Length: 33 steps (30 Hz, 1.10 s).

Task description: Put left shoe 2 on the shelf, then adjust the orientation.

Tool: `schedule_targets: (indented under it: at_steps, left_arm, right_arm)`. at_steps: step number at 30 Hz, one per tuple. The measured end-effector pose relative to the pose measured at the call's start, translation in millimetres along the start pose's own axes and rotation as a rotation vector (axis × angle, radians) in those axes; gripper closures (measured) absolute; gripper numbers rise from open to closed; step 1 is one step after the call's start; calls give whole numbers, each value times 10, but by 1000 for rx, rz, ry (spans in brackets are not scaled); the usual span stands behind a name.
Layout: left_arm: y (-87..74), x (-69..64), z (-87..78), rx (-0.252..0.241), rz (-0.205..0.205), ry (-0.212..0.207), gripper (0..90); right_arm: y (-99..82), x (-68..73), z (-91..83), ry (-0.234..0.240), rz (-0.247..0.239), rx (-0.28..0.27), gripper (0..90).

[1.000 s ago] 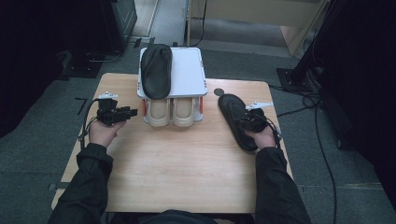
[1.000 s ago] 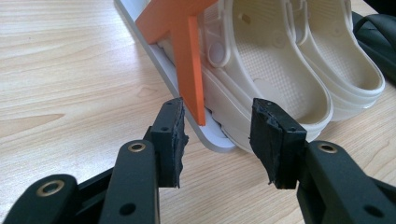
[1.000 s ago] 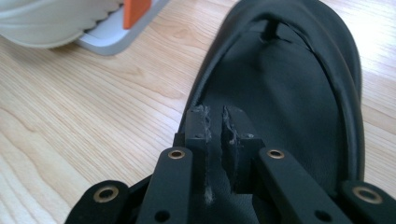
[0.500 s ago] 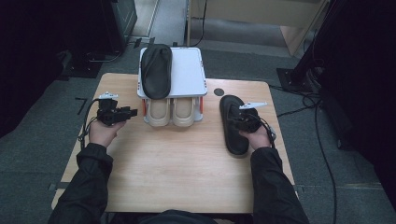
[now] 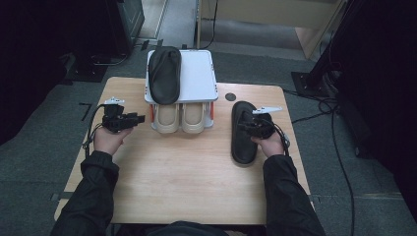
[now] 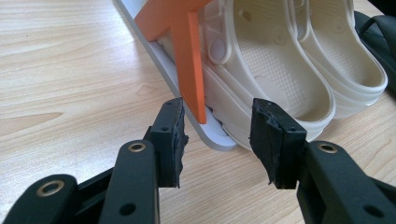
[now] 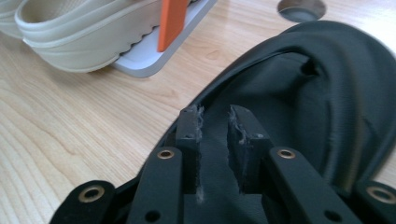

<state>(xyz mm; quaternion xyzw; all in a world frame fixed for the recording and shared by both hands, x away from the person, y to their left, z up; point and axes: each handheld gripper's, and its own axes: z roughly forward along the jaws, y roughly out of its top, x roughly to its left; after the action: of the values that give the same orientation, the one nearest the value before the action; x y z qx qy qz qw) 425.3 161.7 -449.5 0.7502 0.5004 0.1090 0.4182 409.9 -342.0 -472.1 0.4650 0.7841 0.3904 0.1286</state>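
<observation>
A black slipper (image 5: pixel 243 147) lies flat on the wooden table (image 5: pixel 187 187), right of the rack, toe pointing away from me. My right gripper (image 5: pixel 243 129) sits over its middle. In the right gripper view the jaws (image 7: pixel 214 116) stand narrowly apart around the slipper's (image 7: pixel 327 93) rim and have just been opening. I see no pad pressing on it. My left gripper (image 5: pixel 141 118) hovers left of the rack, open and holding nothing. In the left gripper view it (image 6: pixel 217 126) points at the rack's corner and the cream slippers (image 6: pixel 280 60).
A white two-tier rack (image 5: pixel 199 78) stands at the back centre, with a second black slipper (image 5: pixel 164 73) on top and two cream slippers (image 5: pixel 181 118) underneath. Orange supports (image 6: pixel 189 60) hold up its shelf. A round hole (image 5: pixel 230 97) is in the table behind the right slipper.
The right hand swung the black slipper from a slant to straight beside the rack and set it down. The left gripper stayed still.
</observation>
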Motion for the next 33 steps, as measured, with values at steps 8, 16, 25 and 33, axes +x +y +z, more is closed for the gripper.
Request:
schedule_targets:
  at_steps: [8,16,25,33]
  left_arm:
    - [-5,4,15,8,0,-4,550]
    - [-6,-15,29,16,10,-7,550]
    - [-7,-21,37,20,13,-8,549]
    - [-9,-28,49,19,16,-8,548]
  right_arm:
    - [-2,-148,-151,-42,25,-57,684]
    - [-70,-337,-241,-77,56,-89,621]
    - [-155,-440,-109,-69,87,-54,572]
    - [-200,-459,1,-60,108,-31,571]
